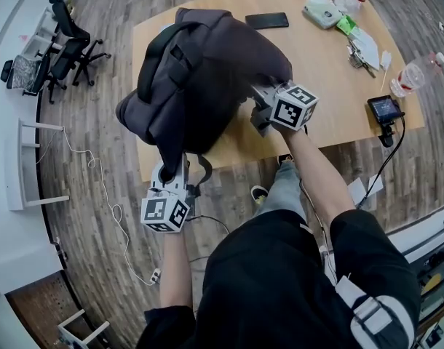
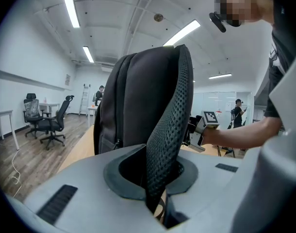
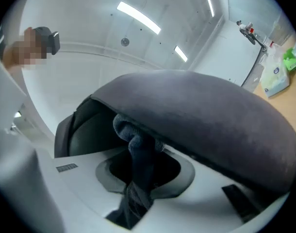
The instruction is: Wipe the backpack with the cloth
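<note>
Left tongs (image 2: 157, 200): clamped on perforated mesh strap (image 2: 171, 125).
Right tongs (image 3: 138, 193): pinching bunched, nubby cloth (image 3: 133, 147) against smooth backpack (image 3: 211, 120).

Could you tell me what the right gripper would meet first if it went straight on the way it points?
The backpack: the cloth in the right gripper already seems to touch its dark side just ahead, though depth is unclear.

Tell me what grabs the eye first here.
A dark backpack at the table's near edge dominates. The left gripper is shut on its mesh strap below; the right gripper holds a dark cloth against its side.
</note>
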Demonstrator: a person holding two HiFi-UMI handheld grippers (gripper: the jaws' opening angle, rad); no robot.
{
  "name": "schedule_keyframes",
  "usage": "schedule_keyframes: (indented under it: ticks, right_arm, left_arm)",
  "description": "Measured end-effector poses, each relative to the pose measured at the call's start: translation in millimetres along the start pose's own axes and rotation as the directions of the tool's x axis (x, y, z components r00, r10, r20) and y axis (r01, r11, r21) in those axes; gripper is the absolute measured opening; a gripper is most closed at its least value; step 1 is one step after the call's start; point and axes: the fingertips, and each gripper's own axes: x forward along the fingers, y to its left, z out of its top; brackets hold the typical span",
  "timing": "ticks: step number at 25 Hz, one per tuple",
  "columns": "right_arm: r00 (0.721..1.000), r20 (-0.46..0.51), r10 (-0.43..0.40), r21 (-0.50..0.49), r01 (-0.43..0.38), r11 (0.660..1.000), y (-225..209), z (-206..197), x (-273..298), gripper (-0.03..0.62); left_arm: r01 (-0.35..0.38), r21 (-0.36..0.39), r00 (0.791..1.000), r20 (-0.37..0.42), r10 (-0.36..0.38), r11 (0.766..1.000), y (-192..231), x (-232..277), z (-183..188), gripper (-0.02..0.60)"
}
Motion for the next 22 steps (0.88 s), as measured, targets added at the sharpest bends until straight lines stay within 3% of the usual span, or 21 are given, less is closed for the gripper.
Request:
schedule_keyframes:
  ticks: [8,13,15,17,20,22]
  right_arm:
    - [0.996,0.018,0.082,0.037,-0.083,0.996,87.3,-40.5,-24.3,0.081]
    - [0.977,-0.128,0.170,0.011,-0.170,0.985,150.7,-94.9,-14.1,0.083]
    - [0.958,-0.217,0.186,0.010,-0.188,0.982,163.1,-115.6,-9.7,0.083]
    - [0.917,-0.348,0.193,0.050,-0.187,0.981,171.0,-143.6,-5.1,0.083]
    - [0.848,-0.483,0.217,0.206,-0.131,0.970,178.8,-179.4,-0.9,0.083]
    - [0.853,-0.466,0.235,0.333,-0.076,0.940,176.5,-180.0,-0.8,0.083]
  left_arm:
    - [0.026,-0.021,1.000,0.000,-0.026,0.999,-3.0,-1.7,1.1,0.051]
    - [0.015,-0.011,1.000,0.015,-0.015,1.000,4.6,-12.3,8.9,0.051]
    - [0.008,-0.003,1.000,0.020,-0.008,1.000,7.4,-16.7,12.0,0.051]
    - [-0.002,0.011,1.000,0.022,0.002,1.000,11.2,-21.8,15.3,0.051]
    - [-0.011,0.032,1.000,0.018,0.010,0.999,14.4,-28.4,19.2,0.051]
    - [-0.008,0.043,1.000,0.015,0.008,0.999,13.3,-30.6,20.6,0.051]
